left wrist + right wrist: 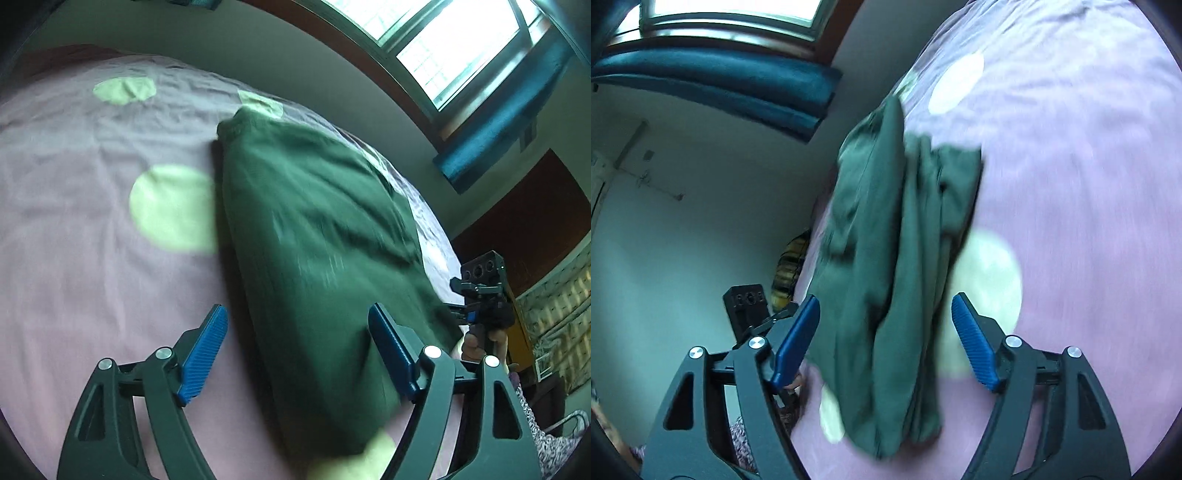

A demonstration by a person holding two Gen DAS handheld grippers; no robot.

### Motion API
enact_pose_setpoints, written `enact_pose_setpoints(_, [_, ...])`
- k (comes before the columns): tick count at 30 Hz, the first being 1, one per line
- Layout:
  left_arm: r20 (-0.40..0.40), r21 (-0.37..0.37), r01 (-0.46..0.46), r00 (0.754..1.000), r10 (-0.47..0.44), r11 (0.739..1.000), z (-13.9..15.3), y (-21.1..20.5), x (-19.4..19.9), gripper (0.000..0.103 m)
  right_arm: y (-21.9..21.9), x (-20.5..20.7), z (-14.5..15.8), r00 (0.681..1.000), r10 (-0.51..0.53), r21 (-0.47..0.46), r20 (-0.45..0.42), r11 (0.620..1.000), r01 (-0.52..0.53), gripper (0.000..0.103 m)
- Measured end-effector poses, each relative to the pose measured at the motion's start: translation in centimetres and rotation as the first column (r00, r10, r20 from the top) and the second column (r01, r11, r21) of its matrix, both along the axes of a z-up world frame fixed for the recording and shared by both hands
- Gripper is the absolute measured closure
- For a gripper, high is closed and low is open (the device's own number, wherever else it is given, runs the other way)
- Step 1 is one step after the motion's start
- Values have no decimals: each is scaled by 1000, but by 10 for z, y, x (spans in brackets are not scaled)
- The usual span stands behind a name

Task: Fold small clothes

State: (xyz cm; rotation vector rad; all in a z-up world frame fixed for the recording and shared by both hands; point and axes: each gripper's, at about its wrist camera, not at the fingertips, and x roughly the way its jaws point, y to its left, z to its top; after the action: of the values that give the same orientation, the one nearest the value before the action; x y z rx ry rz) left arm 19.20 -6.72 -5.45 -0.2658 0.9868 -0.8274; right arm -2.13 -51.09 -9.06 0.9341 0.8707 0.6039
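A dark green garment [310, 236] lies in a long, rumpled strip on the pink bedsheet [81, 229]. My left gripper [298, 314] is open just above its near end, with the cloth passing between the two blue pads and neither pad pressing on it. In the right wrist view the same garment [886, 258] shows several folds and layers. My right gripper [885, 299] is open over that end too, cloth between its fingers but not pinched. Both views are blurred.
The sheet has large pale green dots [170, 206]. A wall and a window with a blue curtain [495, 147] lie beyond the bed's far edge. A hand [476, 343] holds the right gripper's housing [482, 273]. The left gripper's housing [748, 299] shows off the bed's edge.
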Motion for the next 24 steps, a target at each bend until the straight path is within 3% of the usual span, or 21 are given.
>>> enact_pose_setpoints(5, [-10, 43, -47, 999, 48, 998, -3, -29, 61, 25, 0, 59, -5, 999, -26, -16, -27, 1000, 26, 28])
enact_pose_setpoints(10, [-44, 84, -67, 996, 71, 994, -15, -48, 99, 22, -3, 84, -13, 998, -45, 14, -35, 999, 46, 30])
enact_pose_setpoints(13, [-60, 118, -77, 995, 84, 990, -24, -54, 109, 22, -5, 91, -26, 996, -30, 8, -84, 1000, 31, 68])
enact_pose_setpoints(14, [-57, 125, -76, 995, 83, 989, -25, -55, 108, 22, -8, 91, -32, 995, -30, 37, -93, 999, 34, 73])
enact_pose_setpoints(18, [0, 150, -66, 998, 67, 987, -26, -59, 103, 22, -14, 86, -42, 996, -26, 81, -80, 996, 33, 80])
enact_pose_setpoints(24, [-2, 150, -69, 998, 70, 986, -28, -59, 105, 22, -11, 86, -43, 997, -24, 89, -69, 996, 31, 81])
